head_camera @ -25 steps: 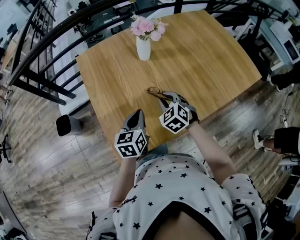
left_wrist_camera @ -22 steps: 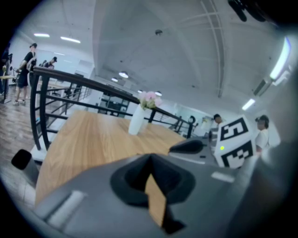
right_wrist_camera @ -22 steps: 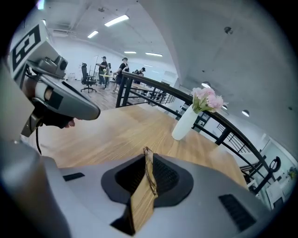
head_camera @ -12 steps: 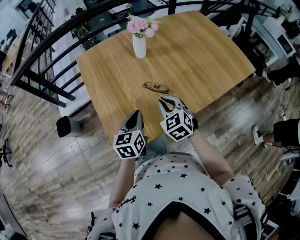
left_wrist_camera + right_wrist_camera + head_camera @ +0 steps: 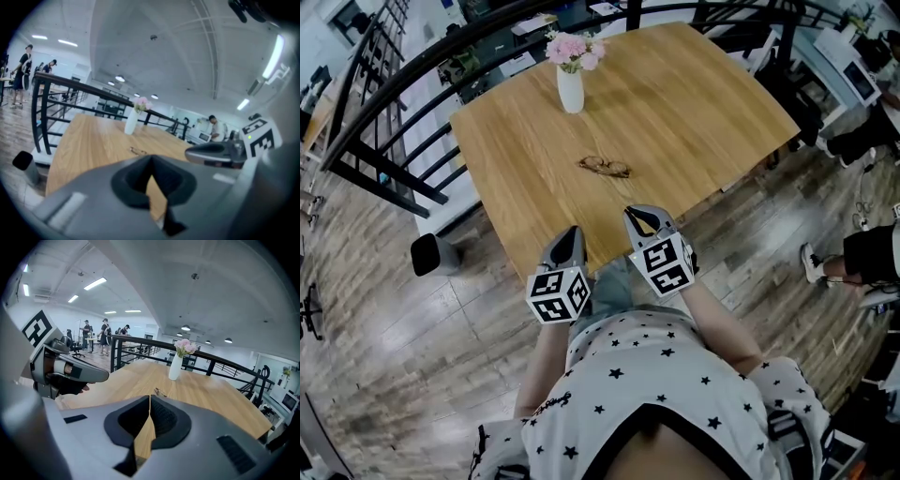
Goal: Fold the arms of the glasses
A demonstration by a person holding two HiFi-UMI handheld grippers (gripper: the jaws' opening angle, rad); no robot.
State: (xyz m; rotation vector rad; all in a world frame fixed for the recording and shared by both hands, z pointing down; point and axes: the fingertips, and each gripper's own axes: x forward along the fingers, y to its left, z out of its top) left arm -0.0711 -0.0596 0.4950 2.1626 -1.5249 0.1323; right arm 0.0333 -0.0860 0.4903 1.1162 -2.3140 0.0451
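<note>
The thin-framed glasses [image 5: 603, 166] lie flat on the wooden table [image 5: 694, 103], a small compact shape near its middle, with nothing touching them. Both grippers hang at the table's near edge, well short of the glasses. My left gripper [image 5: 575, 232] is shut with nothing in it, and so is my right gripper [image 5: 638, 216]. In the left gripper view the glasses [image 5: 138, 151] show far beyond the closed jaws [image 5: 151, 159]. The right gripper view has the glasses [image 5: 159, 392] just past its closed tips [image 5: 150, 397].
A white vase of pink flowers [image 5: 570, 86] stands at the table's far side. A black railing [image 5: 384, 131] runs along the left and back. A dark bin [image 5: 425, 254] sits on the wood floor at the left. People stand in the distance.
Both grippers have drawn back toward the person's body. The right gripper, which was at the glasses a second ago, has come away from them; the glasses stay on the table.
</note>
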